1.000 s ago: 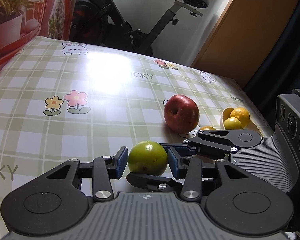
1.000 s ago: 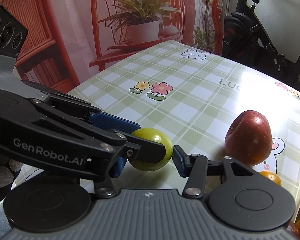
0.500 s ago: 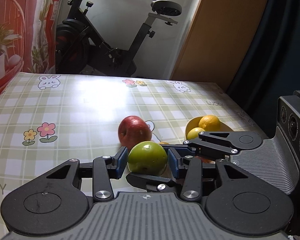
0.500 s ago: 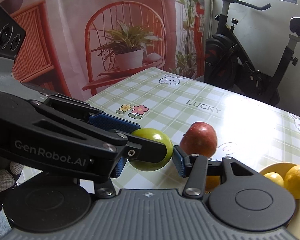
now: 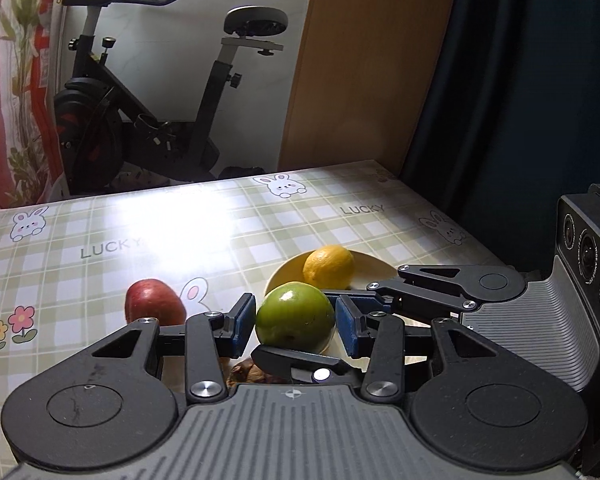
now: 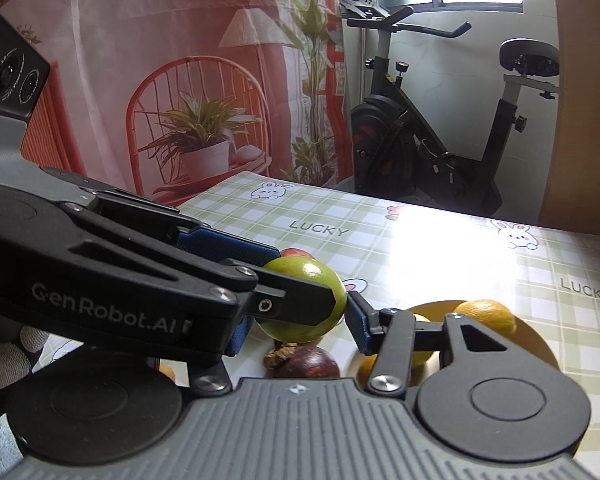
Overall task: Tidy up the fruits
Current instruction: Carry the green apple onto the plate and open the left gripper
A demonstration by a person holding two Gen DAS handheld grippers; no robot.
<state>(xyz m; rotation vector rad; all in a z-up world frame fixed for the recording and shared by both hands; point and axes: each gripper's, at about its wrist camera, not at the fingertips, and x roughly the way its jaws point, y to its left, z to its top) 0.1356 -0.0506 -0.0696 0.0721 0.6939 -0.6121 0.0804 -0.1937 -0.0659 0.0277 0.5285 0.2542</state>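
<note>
Both claws still clamp green apple [image 5: 295, 312], now above yellow plate [image 5: 370, 264].

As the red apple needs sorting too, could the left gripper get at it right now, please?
Probably not yet: the left gripper is shut on the green apple, so its jaws are full. The red apple itself lies unobstructed ahead on the left.

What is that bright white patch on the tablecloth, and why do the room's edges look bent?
Left wrist view: window light glares off the tablecloth, washing out the end of a printed word; the green apple stays sharp. Right wrist view: similar glare on the cloth, and a small highlight on the apple. In both, the fisheye lens bows straight lines near the borders.
</note>
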